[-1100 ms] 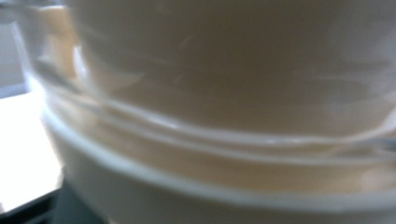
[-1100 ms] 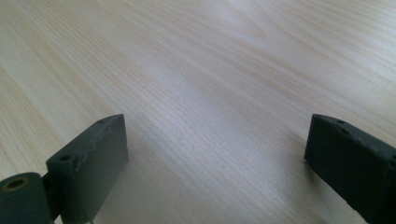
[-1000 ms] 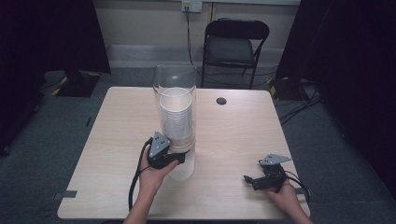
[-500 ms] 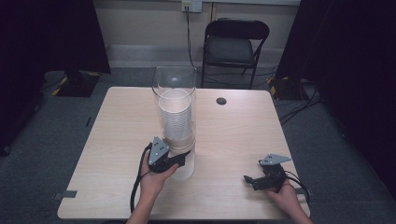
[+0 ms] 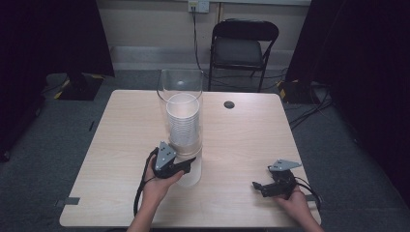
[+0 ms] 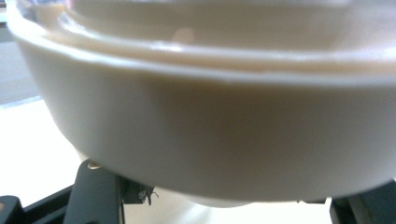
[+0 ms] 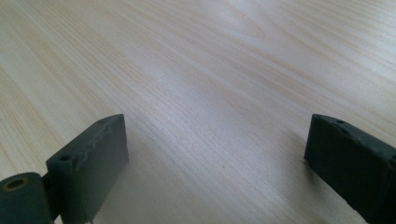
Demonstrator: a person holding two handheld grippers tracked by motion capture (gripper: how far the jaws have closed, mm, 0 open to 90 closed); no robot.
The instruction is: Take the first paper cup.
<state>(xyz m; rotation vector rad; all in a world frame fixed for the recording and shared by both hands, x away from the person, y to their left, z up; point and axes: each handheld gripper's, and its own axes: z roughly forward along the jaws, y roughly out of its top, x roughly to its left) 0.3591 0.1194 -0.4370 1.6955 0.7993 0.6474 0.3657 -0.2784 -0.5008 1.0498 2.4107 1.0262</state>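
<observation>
A tall clear tube (image 5: 180,83) stands on the table and holds a stack of white cups (image 5: 183,123). The lowest white cup (image 5: 192,178) sticks out under the tube. My left gripper (image 5: 188,166) is shut on this cup from the left side. In the left gripper view the cup's wall (image 6: 224,140) looms very close, with a black jaw at each bottom corner and the tips hidden behind it. My right gripper (image 5: 258,186) rests open on the table near the front right edge. Only bare wood lies between its jaws (image 7: 215,154).
The light wooden table (image 5: 111,140) has a small black round hole cover (image 5: 229,104) at the back. A black folding chair (image 5: 244,48) stands behind the table. Cables run along the floor on the right.
My left gripper has slid a little toward the table's near edge while at the lowest cup. The right gripper has stayed where it was.
</observation>
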